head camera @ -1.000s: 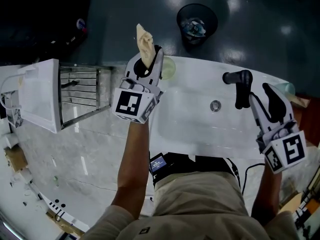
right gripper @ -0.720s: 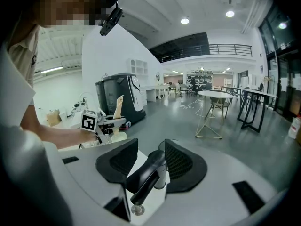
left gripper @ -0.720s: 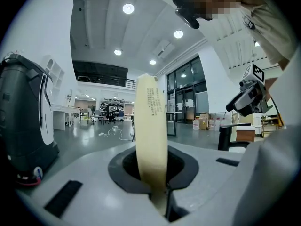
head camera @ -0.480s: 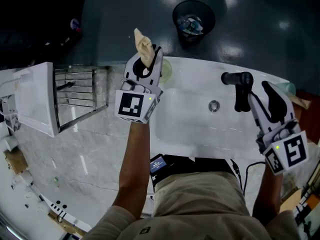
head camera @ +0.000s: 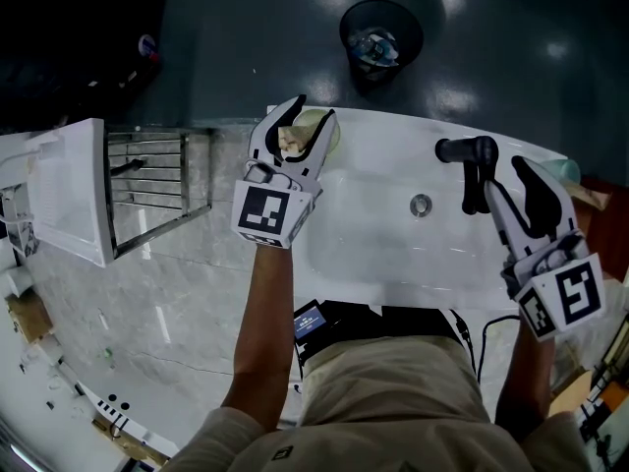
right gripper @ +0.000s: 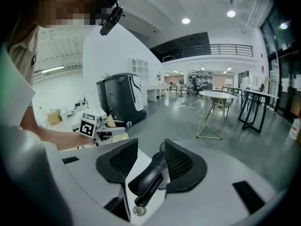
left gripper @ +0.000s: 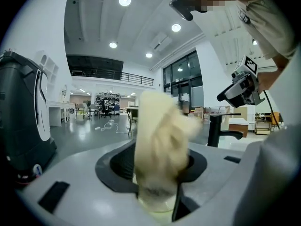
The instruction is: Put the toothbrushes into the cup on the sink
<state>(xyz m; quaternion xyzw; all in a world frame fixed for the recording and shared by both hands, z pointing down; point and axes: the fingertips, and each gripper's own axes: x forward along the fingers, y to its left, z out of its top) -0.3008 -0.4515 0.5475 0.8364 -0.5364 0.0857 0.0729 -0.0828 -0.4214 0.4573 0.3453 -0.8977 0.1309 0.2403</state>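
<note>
Toothbrush (left gripper: pixel 157 140), if the blurred cream-coloured thing is indeed one, is standing between the jaws of the left gripper (head camera: pixel 313 112). Those jaws are opening around it, so the pads are letting go rather than clamping. Its lower end is sitting over, and seemingly inside, the pale green cup (head camera: pixel 333 138) just beneath the jaws; judging by the blur, it is dropping. The gripper is pointing down over the cup's mouth, probably so that the released brush is falling in upright instead of tipping across the rim. The cup is standing at the back left corner of the white sink (head camera: pixel 393 268), beside the basin, which is why the left arm is reaching forward there.

The right gripper (right gripper: pixel 149 164) is hovering over the sink's right side with its jaws apart and nothing clasped. The black faucet (head camera: pixel 470 170) is showing in the gap beyond them, apparently untouched. That hand is likely idling there to keep clear while the left one is finishing its drop.
</note>
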